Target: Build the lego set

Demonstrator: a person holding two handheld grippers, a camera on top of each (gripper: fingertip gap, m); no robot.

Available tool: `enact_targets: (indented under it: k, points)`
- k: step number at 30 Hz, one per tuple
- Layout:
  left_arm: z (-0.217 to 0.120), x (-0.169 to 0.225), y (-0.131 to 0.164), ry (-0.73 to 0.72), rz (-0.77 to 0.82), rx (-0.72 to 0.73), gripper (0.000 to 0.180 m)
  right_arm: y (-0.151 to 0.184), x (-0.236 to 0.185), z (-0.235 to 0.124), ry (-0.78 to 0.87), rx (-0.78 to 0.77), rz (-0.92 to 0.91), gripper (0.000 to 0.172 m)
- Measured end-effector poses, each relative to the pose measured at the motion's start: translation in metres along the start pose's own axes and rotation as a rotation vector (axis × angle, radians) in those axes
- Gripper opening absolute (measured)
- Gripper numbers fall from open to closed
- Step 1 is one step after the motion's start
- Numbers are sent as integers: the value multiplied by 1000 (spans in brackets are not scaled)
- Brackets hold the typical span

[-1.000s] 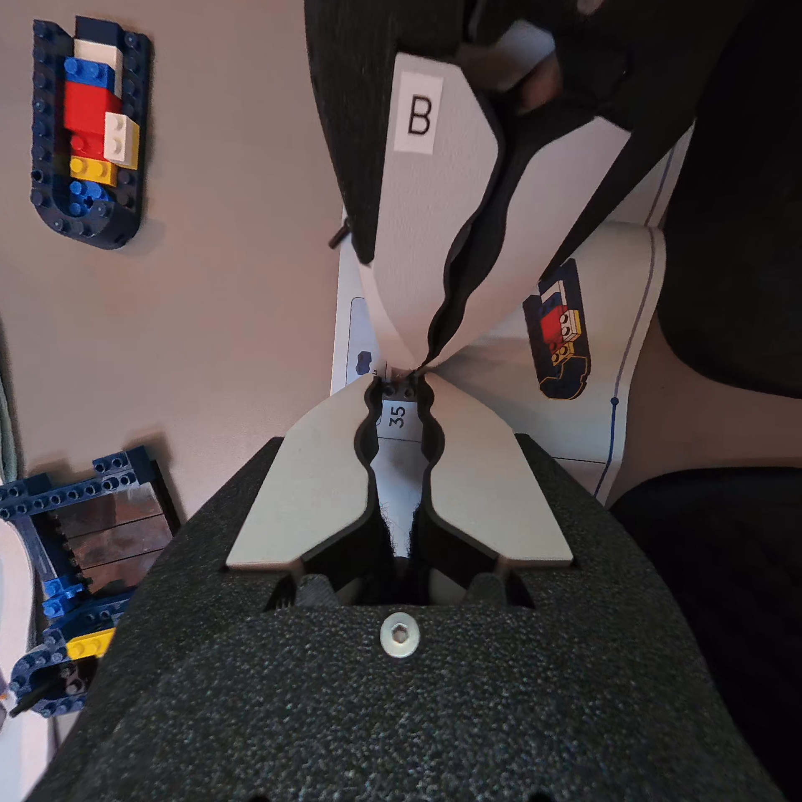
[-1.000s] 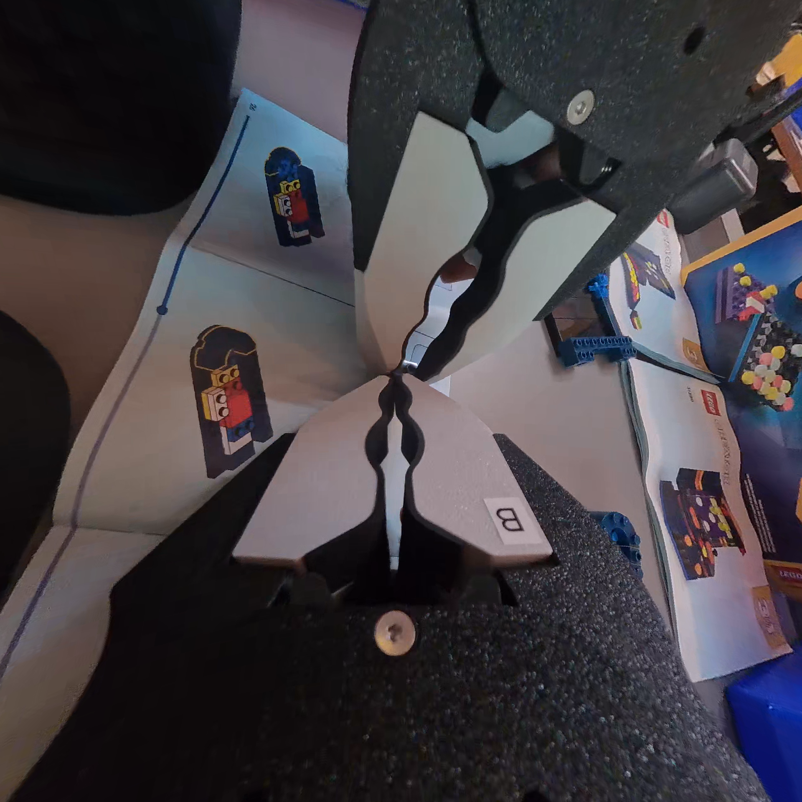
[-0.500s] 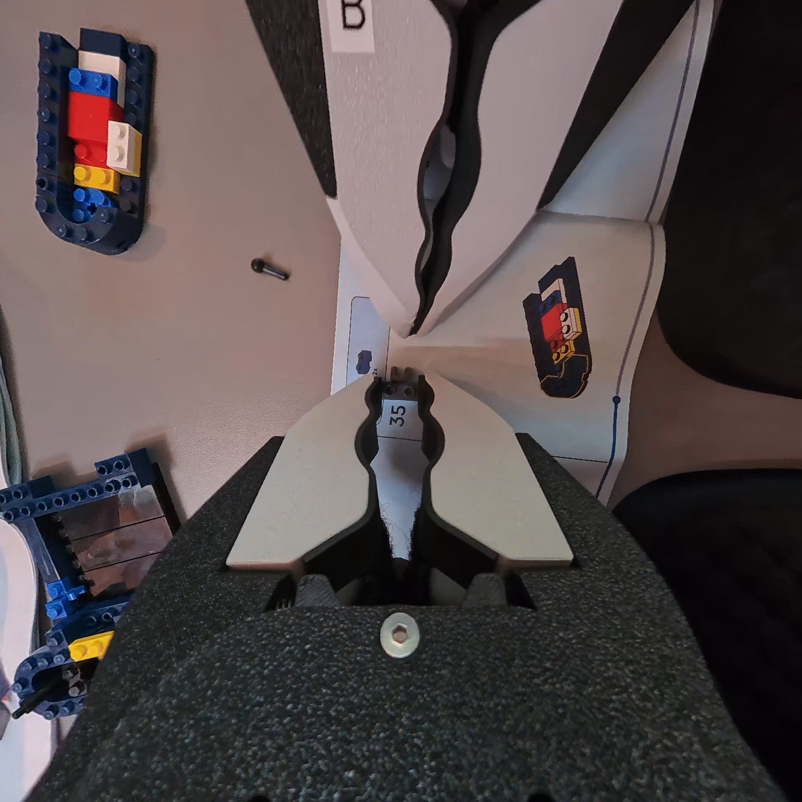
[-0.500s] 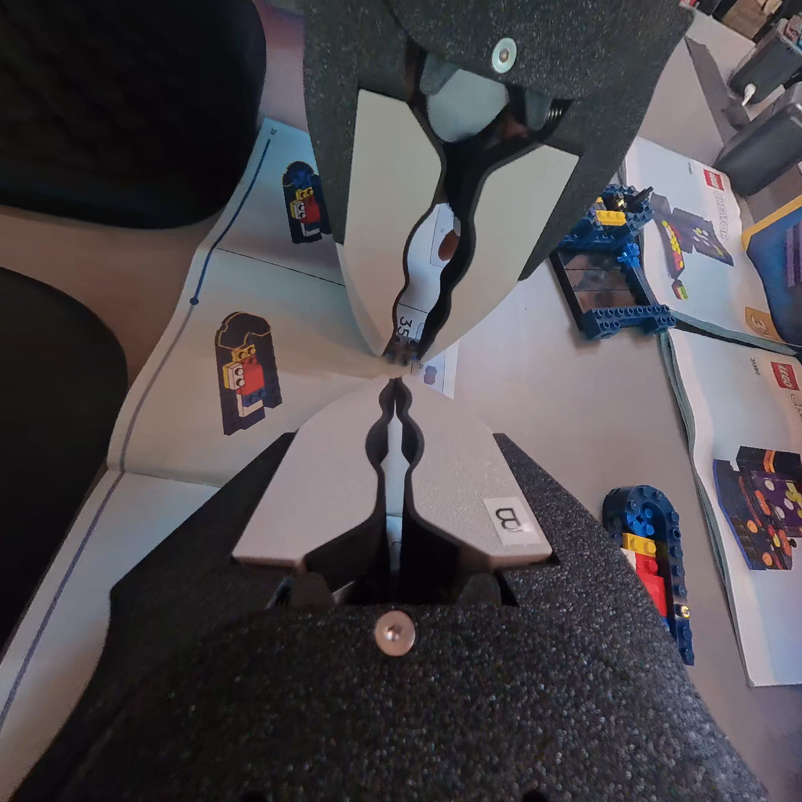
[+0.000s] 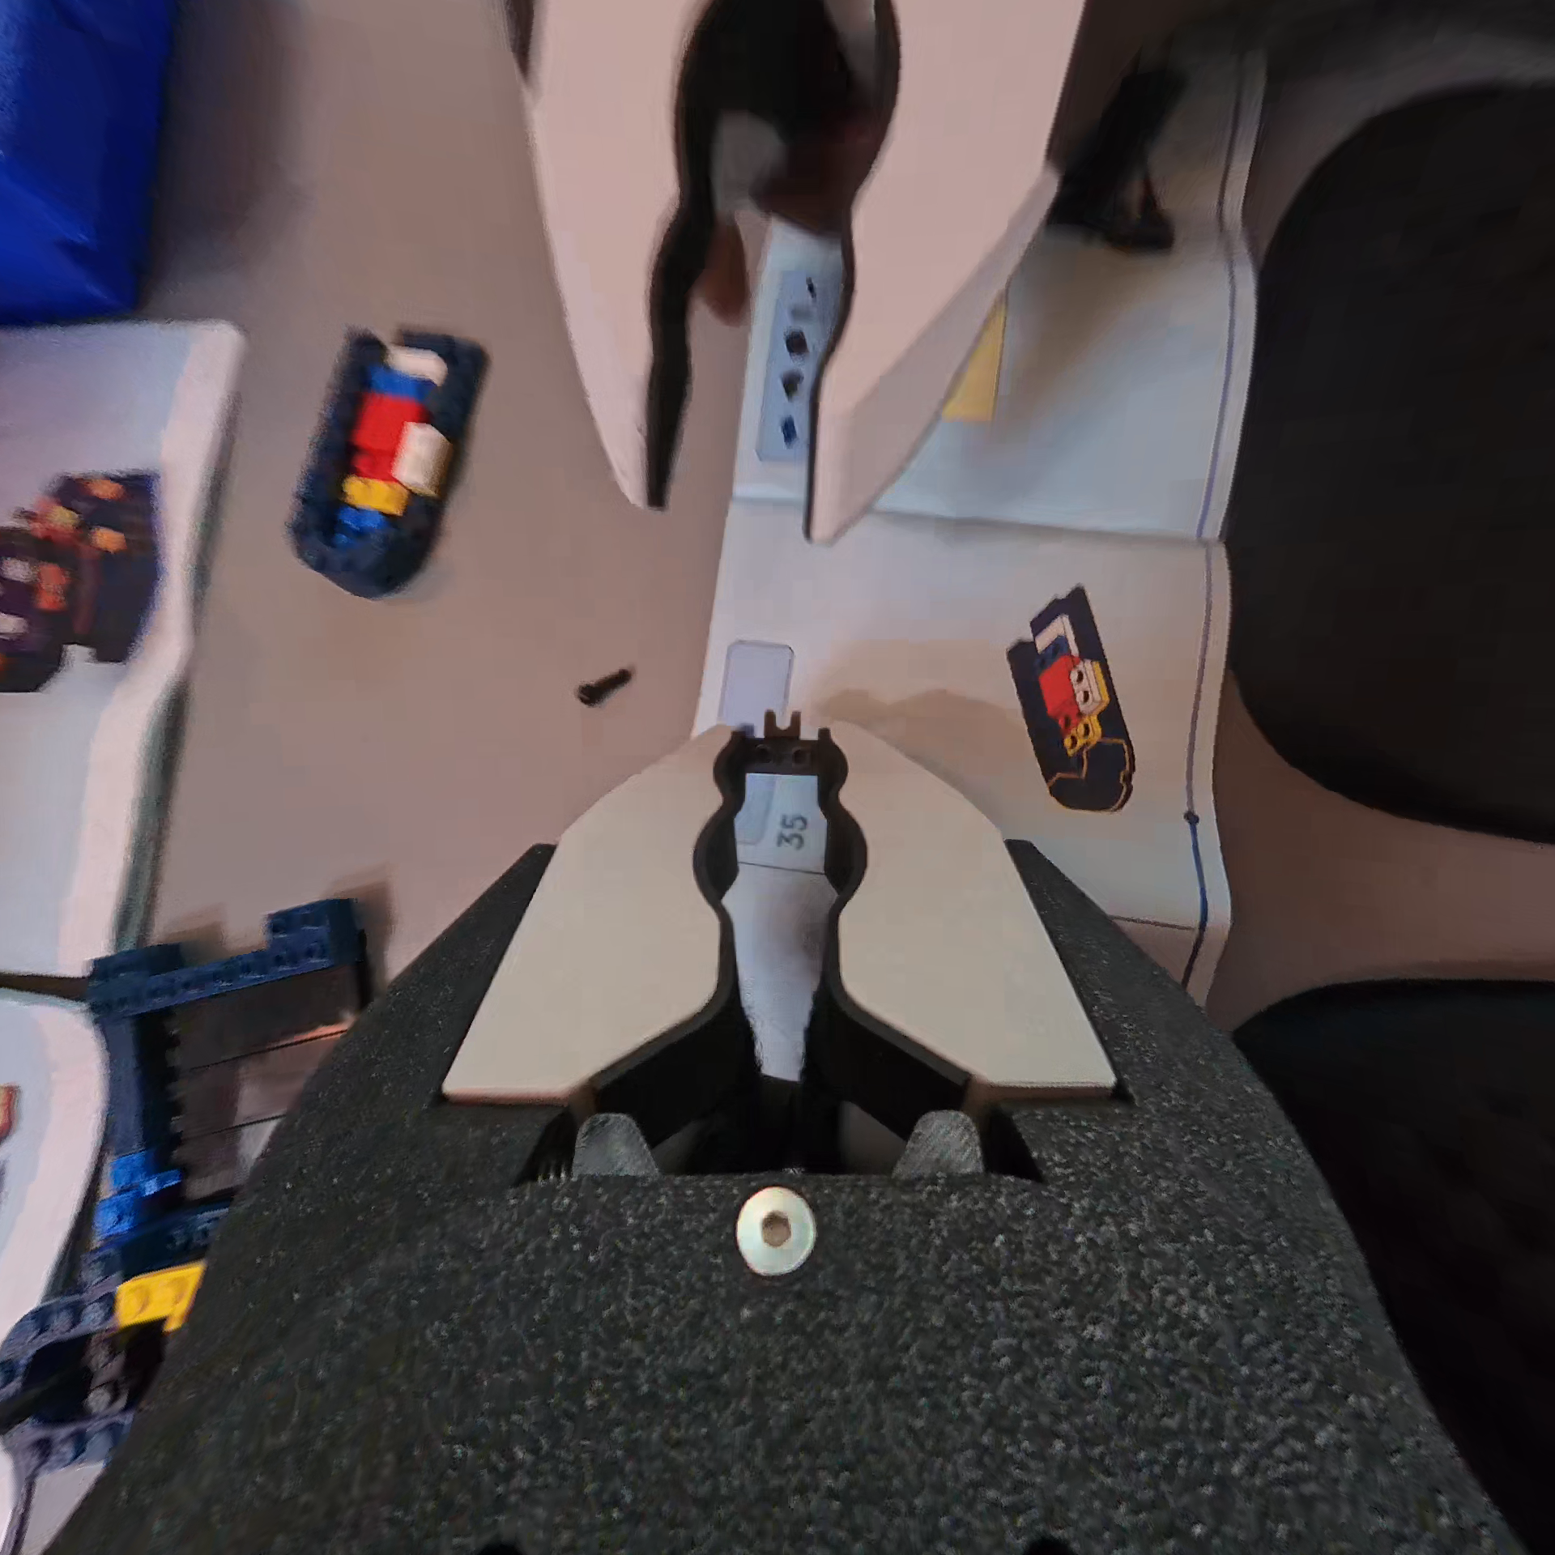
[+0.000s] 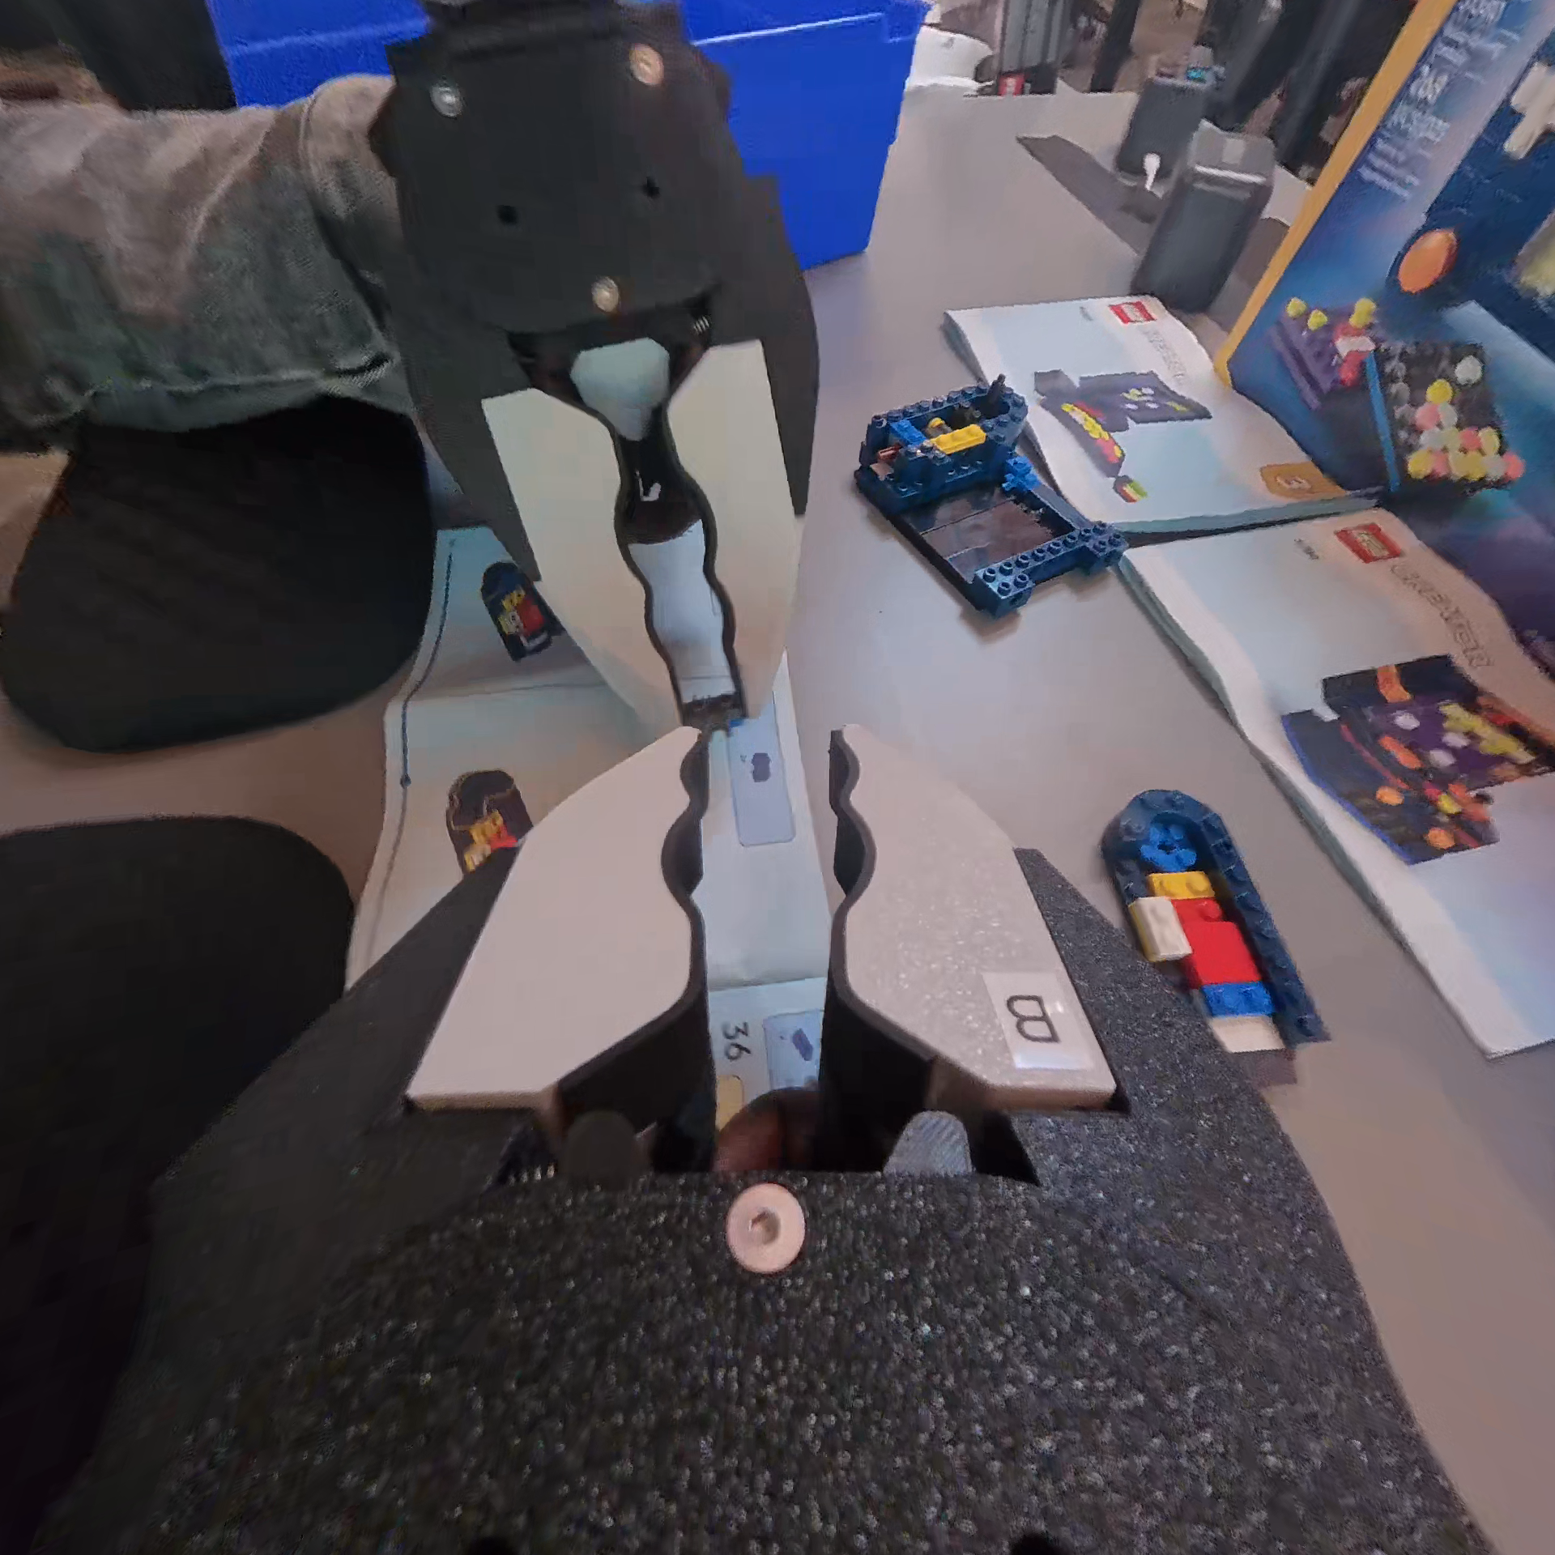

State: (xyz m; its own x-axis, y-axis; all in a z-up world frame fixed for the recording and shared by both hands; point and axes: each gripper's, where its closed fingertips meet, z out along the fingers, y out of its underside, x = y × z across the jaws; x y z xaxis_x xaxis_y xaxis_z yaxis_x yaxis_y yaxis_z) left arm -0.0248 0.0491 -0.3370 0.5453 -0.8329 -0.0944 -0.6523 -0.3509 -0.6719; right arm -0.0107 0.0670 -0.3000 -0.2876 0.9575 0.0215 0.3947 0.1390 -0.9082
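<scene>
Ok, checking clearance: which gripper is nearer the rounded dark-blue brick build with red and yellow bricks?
Right. Right gripper sits just beside the build; left gripper is farther off, over the open booklet.

Both grippers share one build: the left gripper and right gripper have coarse, speckled black bodies, a silver hex screw set centrally, and pale grey fingers with wavy black inner edges. The right one carries a lettered white sticker. A grey-green sleeve covers the person's arm.
</scene>
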Motion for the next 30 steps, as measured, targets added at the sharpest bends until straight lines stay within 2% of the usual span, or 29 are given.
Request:
enact_targets:
  k: [3, 5, 7, 9, 12, 15, 20, 21, 25, 28, 30]
  points:
    - [-23, -20, -23, -210, 10, 191, 16, -11, 1, 4, 3, 80, 180, 28]
    - [-43, -33, -38, -417, 57, 309, 16, -27, 1, 5, -39, 202, 368, 28]
    - [-62, -41, -47, -625, 144, 361, 16, -41, 3, 6, -80, 304, 518, 28]
    - [-70, -41, -51, -770, 247, 353, 16, -51, 2, 8, -86, 357, 546, 26]
    - [-66, -37, -54, -833, 324, 344, 16, -56, 3, 9, -32, 384, 490, 25]
    - [-56, -34, -51, -782, 334, 329, 16, -63, 3, 1, -60, 455, 509, 16]
    - [-55, -30, -51, -774, 391, 303, 16, -51, 1, 14, -53, 371, 486, 19]
    - [-54, -29, -52, -773, 399, 304, 16, -50, 1, 14, -49, 371, 479, 11]
    - [-57, -24, -57, -721, 363, 388, 16, -53, 0, 10, -68, 408, 437, 8]
    - [-75, -18, -70, -520, 116, 652, 28, -68, -10, -8, -156, 535, 346, 8]
    - [-87, -12, -77, -242, -169, 840, 29, -78, -19, -17, -184, 607, 252, 8]
